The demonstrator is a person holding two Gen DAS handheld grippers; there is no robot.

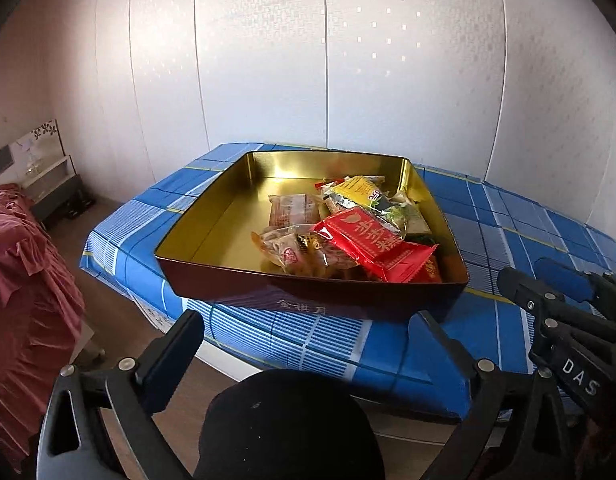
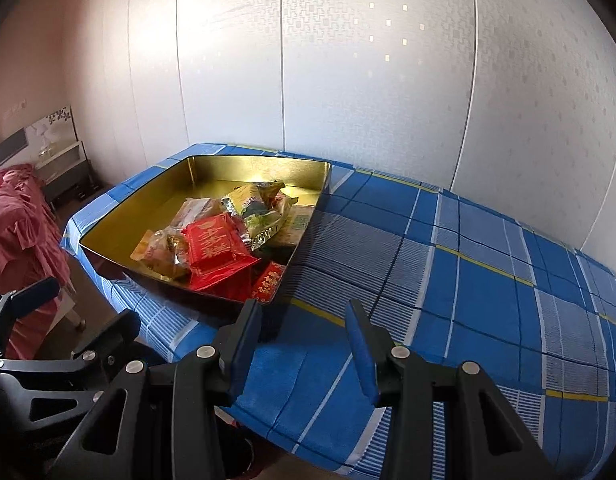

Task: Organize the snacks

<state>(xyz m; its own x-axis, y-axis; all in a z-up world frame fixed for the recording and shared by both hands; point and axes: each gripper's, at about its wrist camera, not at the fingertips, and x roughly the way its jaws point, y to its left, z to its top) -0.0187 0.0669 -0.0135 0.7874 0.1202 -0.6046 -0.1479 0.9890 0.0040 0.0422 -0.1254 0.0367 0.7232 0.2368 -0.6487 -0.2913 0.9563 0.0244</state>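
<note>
Pale panelled wall point(image 1: 347, 60) behind, flecked with small bright light spots. Table under blue plaid cloth point(image 2: 487, 280). At left, red ruffled bedding point(image 1: 24, 280), low dark nightstand point(image 1: 56, 196), brown wooden floor point(image 1: 104, 300).

I count one gold-lined tin point(image 1: 212, 216) on one worktop point(image 1: 507, 216), two red snack packets point(image 1: 377, 246), one yellow-green packet point(image 1: 361, 190), and roughly three clear-wrapped pastries point(image 1: 292, 210); the pile hides others.

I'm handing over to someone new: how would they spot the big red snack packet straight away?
On the blue checked tablecloth sits a gold-lined tin. In its snack pile lies the red packet, on top, near the front wall. It is the largest solid red wrapper, with pale characters; its neighbours are clear, yellow or green.
</note>
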